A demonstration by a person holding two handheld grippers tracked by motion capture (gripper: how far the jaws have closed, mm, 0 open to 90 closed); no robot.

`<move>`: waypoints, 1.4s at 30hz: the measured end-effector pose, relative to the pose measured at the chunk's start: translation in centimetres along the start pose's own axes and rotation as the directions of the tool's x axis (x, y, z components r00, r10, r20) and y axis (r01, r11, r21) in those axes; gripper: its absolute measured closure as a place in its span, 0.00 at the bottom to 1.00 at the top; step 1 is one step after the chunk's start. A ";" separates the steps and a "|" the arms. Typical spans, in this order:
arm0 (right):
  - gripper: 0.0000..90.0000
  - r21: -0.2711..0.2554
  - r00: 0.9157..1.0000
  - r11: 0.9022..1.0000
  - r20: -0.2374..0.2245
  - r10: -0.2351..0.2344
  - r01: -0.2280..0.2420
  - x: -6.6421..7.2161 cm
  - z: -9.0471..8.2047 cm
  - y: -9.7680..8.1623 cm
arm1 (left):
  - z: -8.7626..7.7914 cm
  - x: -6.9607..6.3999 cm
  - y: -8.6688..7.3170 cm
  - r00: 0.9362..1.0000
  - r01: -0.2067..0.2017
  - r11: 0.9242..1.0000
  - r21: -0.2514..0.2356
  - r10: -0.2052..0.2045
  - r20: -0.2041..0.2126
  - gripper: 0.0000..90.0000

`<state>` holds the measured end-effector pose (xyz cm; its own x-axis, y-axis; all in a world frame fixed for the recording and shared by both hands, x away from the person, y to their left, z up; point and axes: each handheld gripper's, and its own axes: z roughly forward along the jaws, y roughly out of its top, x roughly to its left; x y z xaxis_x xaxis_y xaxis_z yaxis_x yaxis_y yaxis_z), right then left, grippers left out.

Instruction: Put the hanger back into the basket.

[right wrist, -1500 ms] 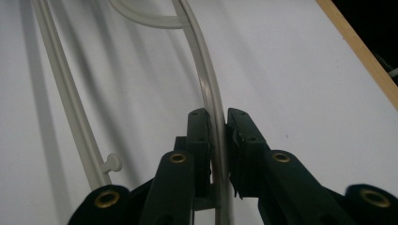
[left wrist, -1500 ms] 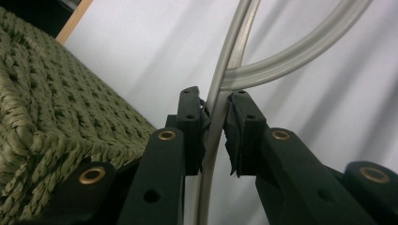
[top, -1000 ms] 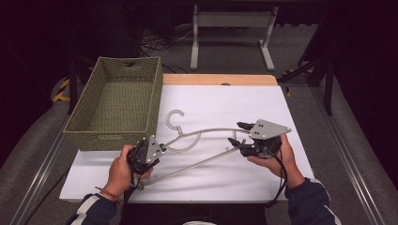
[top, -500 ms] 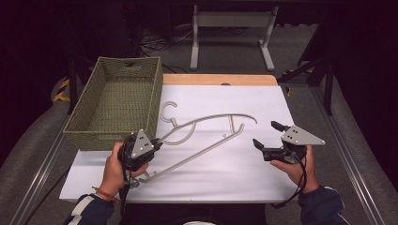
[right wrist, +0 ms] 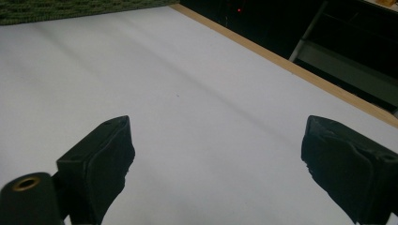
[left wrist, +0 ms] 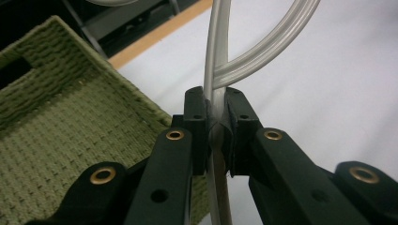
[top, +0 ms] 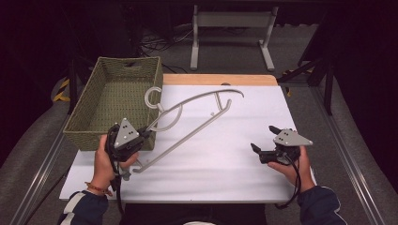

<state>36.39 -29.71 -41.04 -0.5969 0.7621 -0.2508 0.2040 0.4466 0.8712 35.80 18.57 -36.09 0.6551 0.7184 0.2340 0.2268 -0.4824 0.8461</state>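
dark room all around, with a grey metal stand (top: 232, 28) on the floor beyond the table (top: 244, 164), whose white top has a wood strip along the far edge. at the table's left sits a green woven basket (top: 91, 129), its long side running away from me.

my left gripper (top: 143, 136) is clamped on a grey plastic hanger (top: 187, 129). in the left gripper view my jaws pinch one thin bar of the hanger (left wrist: 216, 84) between their pads, right where a curved arm branches off to the right. in the high view the hanger is lifted and tilted: its near end is close to the table by my left hand (top: 105, 161), and the rest slants up and away to the right, over the white top. its hook (top: 152, 96) is at the basket's right rim, but i cannot tell if it touches.

my right gripper (top: 265, 140) is well apart from the hanger, near the table's right side, held in my right hand (top: 295, 164). its jaws are spread wide with nothing between them. the right gripper view shows bare white table between the two black pads (right wrist: 101, 159), with the basket's edge (right wrist: 70, 9) far off at the top left.
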 end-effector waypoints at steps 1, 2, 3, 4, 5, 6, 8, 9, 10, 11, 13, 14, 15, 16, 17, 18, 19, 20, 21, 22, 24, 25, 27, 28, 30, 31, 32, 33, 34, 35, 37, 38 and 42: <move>0.11 0.003 1.000 1.000 -0.004 -0.004 0.004 0.0 0.1 0.0 | -0.1 0.2 0.0 1.000 0.011 1.000 -0.009 -0.011 -0.001 0.91; 0.11 0.006 1.000 1.000 -0.005 -0.009 0.009 0.1 0.1 0.0 | -0.1 0.5 0.1 1.000 0.025 1.000 -0.014 -0.025 -0.004 0.91; 0.11 0.008 1.000 1.000 -0.009 -0.009 0.009 0.1 0.2 0.0 | -0.2 0.7 0.1 0.999 0.037 0.999 -0.019 -0.036 0.003 0.91; 0.11 0.009 1.000 1.000 -0.009 -0.010 0.010 0.2 0.2 0.0 | -0.3 0.9 0.1 0.999 0.044 0.999 -0.026 -0.045 -0.004 0.91; 0.11 0.010 1.000 1.000 -0.010 -0.013 0.014 0.2 0.3 -0.1 | -0.3 1.2 0.2 0.998 0.063 0.997 -0.036 -0.063 0.001 0.91; 0.11 0.011 1.000 1.000 -0.013 -0.015 0.015 0.3 0.3 -0.1 | -0.5 1.4 0.3 0.997 0.074 0.996 -0.047 -0.074 0.011 0.91; 0.11 0.019 1.000 1.000 -0.014 -0.021 0.021 0.3 0.4 -0.1 | -0.7 1.5 0.5 0.997 0.081 0.995 -0.056 -0.081 0.004 0.91; 0.11 0.020 1.000 1.000 -0.012 -0.021 0.021 0.4 0.4 -0.1 | -0.9 1.6 0.7 0.997 0.081 0.995 -0.063 -0.081 0.000 0.91; 0.11 0.020 1.000 0.999 -0.008 -0.028 0.028 0.4 0.4 -0.1 | -1.1 1.8 0.8 0.996 0.083 0.994 -0.067 -0.083 -0.008 0.91; 0.11 0.019 0.999 0.999 -0.005 -0.033 0.033 0.5 0.5 -0.1 | -1.2 1.9 0.8 0.995 0.094 0.993 -0.072 -0.095 -0.013 0.91; 0.11 0.017 0.999 0.999 -0.005 -0.034 0.034 0.5 0.5 -0.1 | -1.4 2.2 0.9 0.995 0.097 0.992 -0.076 -0.098 -0.017 0.91; 0.11 0.014 0.999 0.999 -0.003 -0.034 0.034 0.6 0.4 -0.1 | -1.5 2.4 0.9 0.994 0.105 0.991 -0.081 -0.107 -0.020 0.91; 0.11 -0.006 0.999 0.999 0.002 -0.041 0.041 0.7 0.5 -0.2 | -1.7 2.7 0.9 0.993 0.112 0.990 -0.087 -0.114 -0.026 0.91; 0.11 -0.006 0.999 0.999 0.002 -0.041 0.041 0.7 0.5 -0.2 | -1.8 2.9 0.9 0.992 0.122 0.988 -0.094 -0.125 -0.030 0.91; 0.11 -0.012 0.999 0.999 0.003 -0.043 0.043 0.8 0.5 -0.2 | -2.0 3.2 0.9 0.991 0.127 0.987 -0.100 -0.131 -0.035 0.91; 0.11 -0.018 0.999 0.999 0.013 -0.044 0.044 1.0 0.6 -0.3 | -2.1 3.4 1.0 0.990 0.130 0.986 -0.100 -0.135 -0.042 0.91; 0.11 -0.028 0.999 0.999 0.024 -0.039 0.039 1.2 0.7 -0.4 | -2.3 3.6 1.0 0.989 0.137 0.985 -0.107 -0.143 -0.046 0.91; 0.11 -0.043 0.999 0.999 0.026 -0.030 0.031 1.4 0.8 -0.5 | -2.4 3.9 1.0 0.988 0.140 0.984 -0.113 -0.147 -0.051 0.91; 0.11 -0.058 0.999 0.998 0.026 -0.021 0.022 1.8 0.9 -0.6 | -2.5 4.2 1.0 0.987 0.145 0.983 -0.111 -0.151 -0.052 0.91; 0.11 -0.063 0.999 0.998 0.032 -0.018 0.020 2.1 1.0 -0.6 | -2.5 4.4 1.0 0.986 0.153 0.981 -0.116 -0.160 -0.056 0.91; 0.12 -0.078 0.999 0.997 0.024 -0.025 0.027 2.6 1.2 -0.6 | -2.5 5.1 1.0 0.983 0.169 0.980 -0.107 -0.175 -0.052 0.91; 0.12 -0.079 0.999 0.996 0.019 -0.031 0.033 2.7 1.2 -0.5 | -2.4 5.5 1.0 0.982 0.173 0.979 -0.105 -0.179 -0.055 0.91; 0.12 -0.074 0.998 0.996 0.018 -0.052 0.053 3.1 1.2 -0.4 | -2.3 6.1 1.1 0.982 0.172 0.979 -0.110 -0.179 -0.060 0.91; 0.12 -0.073 0.998 0.996 0.016 -0.056 0.058 3.2 1.2 -0.4 | -2.3 6.3 1.1 0.982 0.170 0.978 -0.117 -0.178 -0.061 0.91; 0.12 -0.064 0.998 0.996 0.014 -0.068 0.069 3.3 1.3 -0.4 | -2.3 6.9 1.3 0.979 0.182 0.975 -0.130 -0.191 -0.066 0.91; 0.12 -0.062 0.998 0.996 0.011 -0.069 0.070 3.3 1.3 -0.4 | -2.4 7.2 1.4 0.977 0.193 0.971 -0.140 -0.203 -0.065 0.91; 0.12 -0.060 0.997 0.996 0.011 -0.072 0.073 3.3 1.3 -0.4 | -2.5 7.5 1.5 0.976 0.191 0.971 -0.142 -0.203 -0.077 0.91; 0.12 -0.059 0.997 0.996 0.012 -0.073 0.074 3.3 1.3 -0.4 | -2.6 7.7 1.6 0.976 0.189 0.971 -0.147 -0.203 -0.084 0.91; 0.12 -0.059 0.997 0.996 0.009 -0.074 0.074 3.3 1.3 -0.4 | -2.8 8.0 1.8 0.975 0.190 0.970 -0.151 -0.205 -0.089 0.91; 0.12 -0.057 0.997 0.995 0.009 -0.076 0.076 3.2 1.3 -0.4 | -2.8 8.0 1.8 0.975 0.190 0.970 -0.151 -0.205 -0.089 0.91; 0.12 -0.054 0.997 0.996 0.009 -0.077 0.077 3.2 1.3 -0.5 | -3.1 8.7 2.2 0.974 0.190 0.968 -0.165 -0.207 -0.096 0.91; 0.13 -0.053 0.997 0.996 0.008 -0.076 0.076 3.1 1.3 -0.5 | -3.3 9.0 2.3 0.972 0.192 0.967 -0.167 -0.210 -0.103 0.91; 0.13 -0.051 0.997 0.996 0.005 -0.079 0.079 3.2 1.3 -0.4 | -3.7 10.6 2.8 0.966 0.194 0.966 -0.171 -0.218 -0.136 0.91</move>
<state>35.43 -26.87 -42.78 -0.6075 0.7267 -0.3206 0.1164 0.4807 0.8691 40.71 26.67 -29.45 0.4855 0.8677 0.1066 0.2231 -0.2408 0.9446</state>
